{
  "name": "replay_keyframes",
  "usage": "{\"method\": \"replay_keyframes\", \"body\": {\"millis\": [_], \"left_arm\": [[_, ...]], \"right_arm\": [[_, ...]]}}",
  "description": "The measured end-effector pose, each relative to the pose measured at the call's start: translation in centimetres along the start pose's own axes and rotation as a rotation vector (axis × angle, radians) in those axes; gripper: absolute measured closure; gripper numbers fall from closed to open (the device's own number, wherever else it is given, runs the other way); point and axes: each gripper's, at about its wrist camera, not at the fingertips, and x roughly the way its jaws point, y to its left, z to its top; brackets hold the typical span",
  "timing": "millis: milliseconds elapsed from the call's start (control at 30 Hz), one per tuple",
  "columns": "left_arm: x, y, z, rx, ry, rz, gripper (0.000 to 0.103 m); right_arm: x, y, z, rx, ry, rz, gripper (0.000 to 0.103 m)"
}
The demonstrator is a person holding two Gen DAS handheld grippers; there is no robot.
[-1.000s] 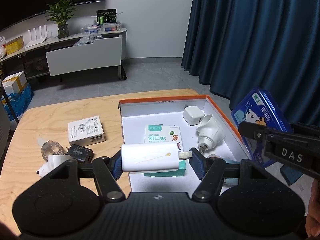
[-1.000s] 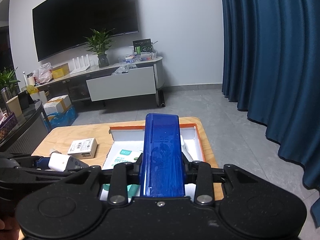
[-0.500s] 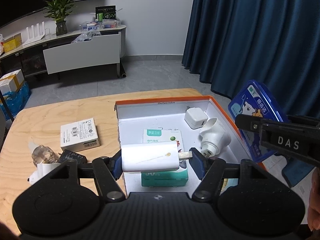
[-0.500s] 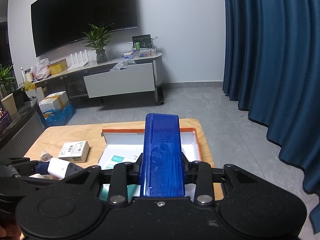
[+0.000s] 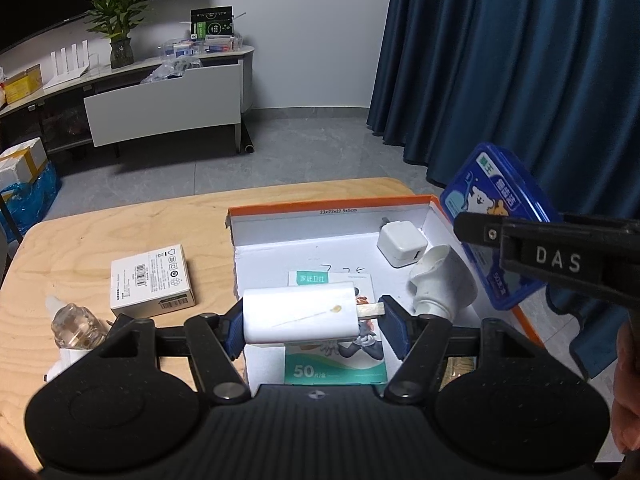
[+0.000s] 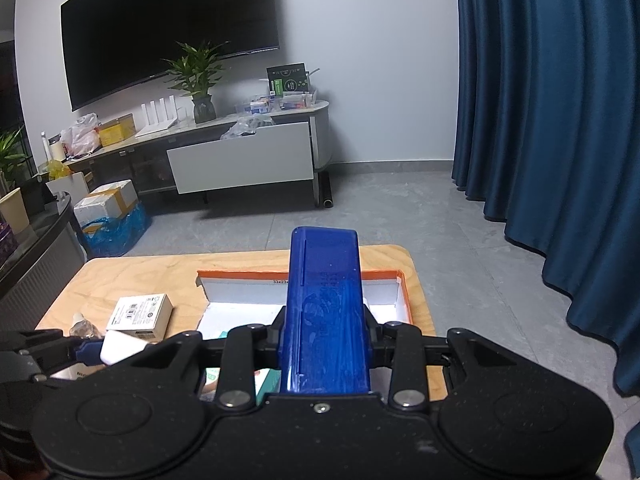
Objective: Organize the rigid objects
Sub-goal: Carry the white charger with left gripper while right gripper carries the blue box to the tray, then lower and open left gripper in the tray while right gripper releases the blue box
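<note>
My left gripper point(image 5: 314, 326) is shut on a white plug-like device point(image 5: 298, 314) with a metal tab, held above the near edge of an orange-rimmed white box point(image 5: 328, 204). Inside the box lie a green plaster packet point(image 5: 334, 360), a white charger cube point(image 5: 402, 242) and a white plug-in device point(image 5: 442, 282). My right gripper point(image 6: 325, 344) is shut on a blue plastic case point(image 6: 325, 312), held on edge over the box's right side; the case also shows in the left wrist view point(image 5: 494, 216).
On the wooden table point(image 5: 100, 240) left of the box lie a white barcode carton point(image 5: 150, 280) and a clear small bottle point(image 5: 74, 326). Blue curtains point(image 5: 500, 60) hang on the right. A TV cabinet point(image 6: 240, 152) stands across the floor.
Both grippers have drifted slightly forward and higher over the box, each keeping hold of its object. The box contents have not moved.
</note>
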Motion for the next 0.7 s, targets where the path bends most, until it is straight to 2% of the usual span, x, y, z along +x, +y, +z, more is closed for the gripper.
{"method": "replay_keyframes", "body": {"millis": [233, 400, 433, 467, 500, 633, 700], "left_arm": [[0.7, 0.2, 0.4, -0.006, 0.002, 0.005, 0.036], [1.3, 0.4, 0.5, -0.009, 0.008, 0.009, 0.036], [1.4, 0.4, 0.6, -0.010, 0.009, 0.009, 0.036], [1.5, 0.4, 0.6, -0.010, 0.010, 0.009, 0.036], [1.5, 0.5, 0.6, -0.010, 0.011, 0.010, 0.036], [1.9, 0.4, 0.7, -0.004, 0.011, 0.004, 0.036], [2.4, 0.2, 0.7, -0.004, 0.016, -0.002, 0.036]], "right_arm": [[1.5, -0.1, 0.9, 0.021, 0.011, 0.031, 0.063], [3.3, -1.2, 1.8, 0.108, 0.039, 0.127, 0.062], [3.6, -1.7, 2.0, 0.132, 0.035, 0.126, 0.055], [3.9, -2.2, 2.2, 0.158, 0.027, 0.094, 0.043], [4.0, -2.7, 2.4, 0.182, 0.019, 0.051, 0.023], [2.7, -3.8, 2.5, 0.187, -0.042, -0.048, 0.024], [1.7, -3.9, 2.2, 0.157, -0.061, -0.060, 0.024]]}}
